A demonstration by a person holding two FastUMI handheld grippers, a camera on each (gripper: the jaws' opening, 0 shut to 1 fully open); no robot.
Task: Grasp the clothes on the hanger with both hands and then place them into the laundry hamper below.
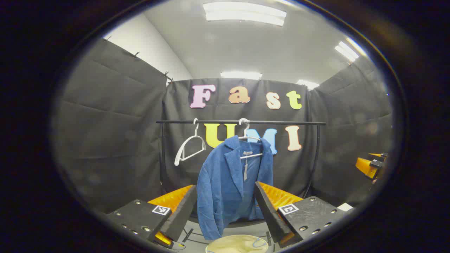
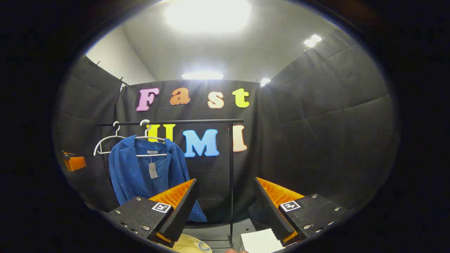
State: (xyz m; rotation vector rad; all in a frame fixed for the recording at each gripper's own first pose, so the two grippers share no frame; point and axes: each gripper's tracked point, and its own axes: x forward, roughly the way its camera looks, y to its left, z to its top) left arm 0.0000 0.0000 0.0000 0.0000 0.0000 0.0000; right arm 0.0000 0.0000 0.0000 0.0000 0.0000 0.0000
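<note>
The blue jacket (image 1: 226, 182) hangs on a white hanger (image 1: 250, 138) at the centre of the left gripper view, left of centre in the right gripper view (image 2: 147, 175). It hangs from the black rail (image 1: 242, 122). We hold the left gripper (image 1: 225, 207) wide, framing the jacket but well apart from it; the right gripper (image 2: 225, 207) is also wide and aimed right of the jacket. We judge both should close in on the shoulders, then lift the jacket clear of the hanger. An empty hanger (image 1: 190, 146) hangs left. The rail's upright post (image 2: 231, 175) stands ahead of the right gripper. A pale hamper rim (image 1: 237, 244) shows at bottom centre.
</note>
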